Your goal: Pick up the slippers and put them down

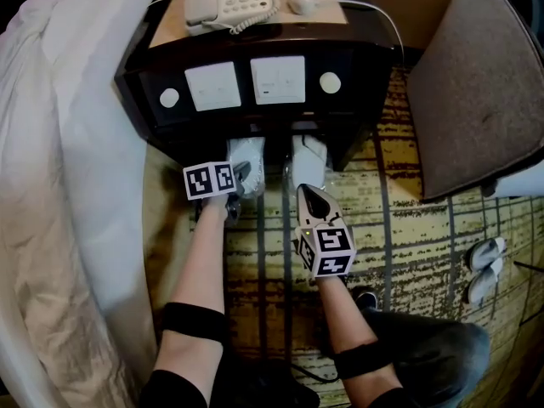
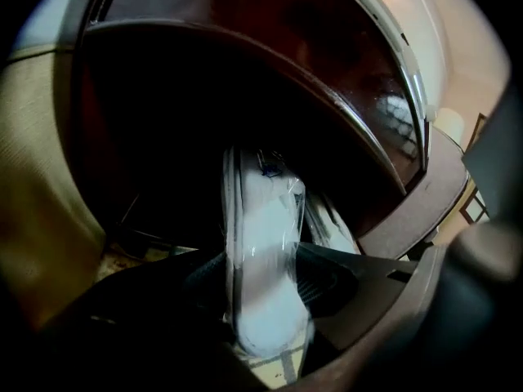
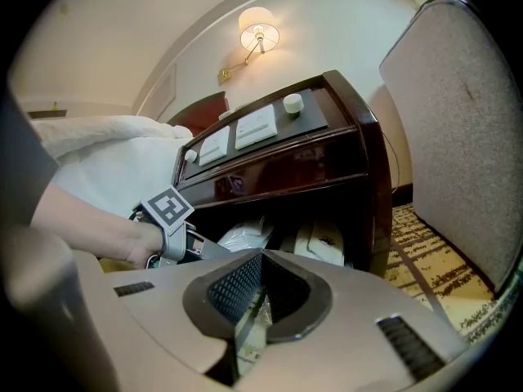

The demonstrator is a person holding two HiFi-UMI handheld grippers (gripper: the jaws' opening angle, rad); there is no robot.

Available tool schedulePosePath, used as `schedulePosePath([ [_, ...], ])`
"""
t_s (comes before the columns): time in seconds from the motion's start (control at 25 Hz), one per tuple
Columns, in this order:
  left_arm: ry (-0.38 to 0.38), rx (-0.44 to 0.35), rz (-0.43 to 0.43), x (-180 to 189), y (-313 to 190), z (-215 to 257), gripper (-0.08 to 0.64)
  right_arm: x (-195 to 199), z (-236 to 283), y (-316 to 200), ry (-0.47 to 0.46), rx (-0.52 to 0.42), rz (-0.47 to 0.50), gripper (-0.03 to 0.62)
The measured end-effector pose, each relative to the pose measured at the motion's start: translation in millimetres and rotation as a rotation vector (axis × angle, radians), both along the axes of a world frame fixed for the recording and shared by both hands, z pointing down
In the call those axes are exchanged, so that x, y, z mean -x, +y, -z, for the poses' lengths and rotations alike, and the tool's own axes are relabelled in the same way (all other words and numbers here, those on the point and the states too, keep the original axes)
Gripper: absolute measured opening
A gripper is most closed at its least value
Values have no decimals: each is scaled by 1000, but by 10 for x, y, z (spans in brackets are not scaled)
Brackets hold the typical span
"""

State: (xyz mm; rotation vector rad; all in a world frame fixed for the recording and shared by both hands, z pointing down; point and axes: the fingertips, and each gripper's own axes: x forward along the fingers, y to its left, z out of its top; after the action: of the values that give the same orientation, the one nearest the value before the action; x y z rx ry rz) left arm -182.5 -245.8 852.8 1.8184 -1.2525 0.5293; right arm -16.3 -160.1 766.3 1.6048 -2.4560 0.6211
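Dark nightstand [image 1: 367,68] just ahead of left claw [image 1: 245,175], wall lamp [image 3: 258,29] lit above. White bed [image 1: 76,143] to claw's left, patterned carpet [image 1: 416,245] below.

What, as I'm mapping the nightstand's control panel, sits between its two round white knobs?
The left switch plate and the right switch plate, side by side, fill the stretch from left knob to right knob; the head view shows it.

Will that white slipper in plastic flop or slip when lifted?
Probably light and a bit floppy: the slipper looks thin and flat. Its shiny wrap may be slippery, so it might slide in the left hand-held gripper.
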Motion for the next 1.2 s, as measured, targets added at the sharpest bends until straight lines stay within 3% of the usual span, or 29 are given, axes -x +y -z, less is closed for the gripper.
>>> schedulePosePath([
  [0.52, 23, -17, 43, -46, -312, -123, 224, -162, -52, -31, 6, 7, -20, 8],
  [0.68, 14, -73, 86, 11, -361, -103, 272, -172, -44, -46, 2, 8, -21, 8],
  [0.8, 11, -127, 94, 1, -386, -32, 406, -156, -34, -53, -1, 7, -18, 8],
  [0.84, 7, -145, 92, 5, -387, 1, 419, -152, -46, -50, -1, 7, -18, 8],
  [1.2, -101, -243, 73, 173, -246, 314, 422, -82, -61, -6, 6, 8, -8, 8],
])
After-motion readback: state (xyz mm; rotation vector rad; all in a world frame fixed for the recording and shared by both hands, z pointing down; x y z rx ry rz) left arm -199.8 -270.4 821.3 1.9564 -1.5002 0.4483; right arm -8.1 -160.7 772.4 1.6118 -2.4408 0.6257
